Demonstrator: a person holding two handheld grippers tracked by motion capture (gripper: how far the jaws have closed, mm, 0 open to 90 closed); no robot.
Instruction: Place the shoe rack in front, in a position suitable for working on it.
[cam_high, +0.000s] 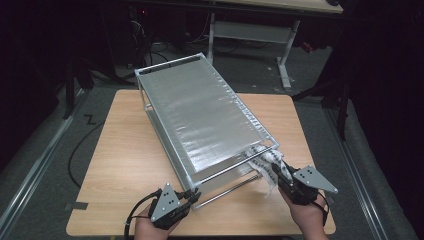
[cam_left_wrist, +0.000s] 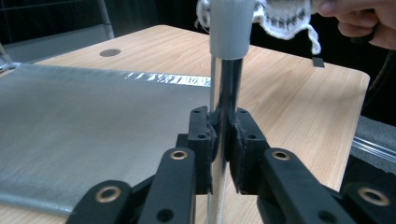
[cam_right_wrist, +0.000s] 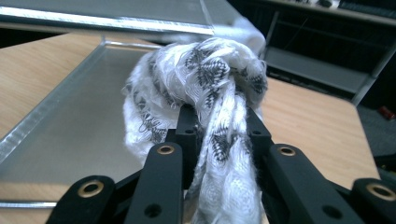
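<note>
A silver metal rack with 2 shelves (cam_high: 200, 112) stands on the light wooden table (cam_high: 120, 160), running from the far left to the near right. At its near left corner, the left gripper (cam_left_wrist: 223, 140) is closed around the shiny upright metal post (cam_left_wrist: 225, 88) of the rack. At the near right corner, the right gripper (cam_right_wrist: 219, 135) clamps a white patterned cloth (cam_right_wrist: 205, 79), which lies at the edge of the lower shelf (cam_right_wrist: 70, 130), under the upper shelf.
</note>
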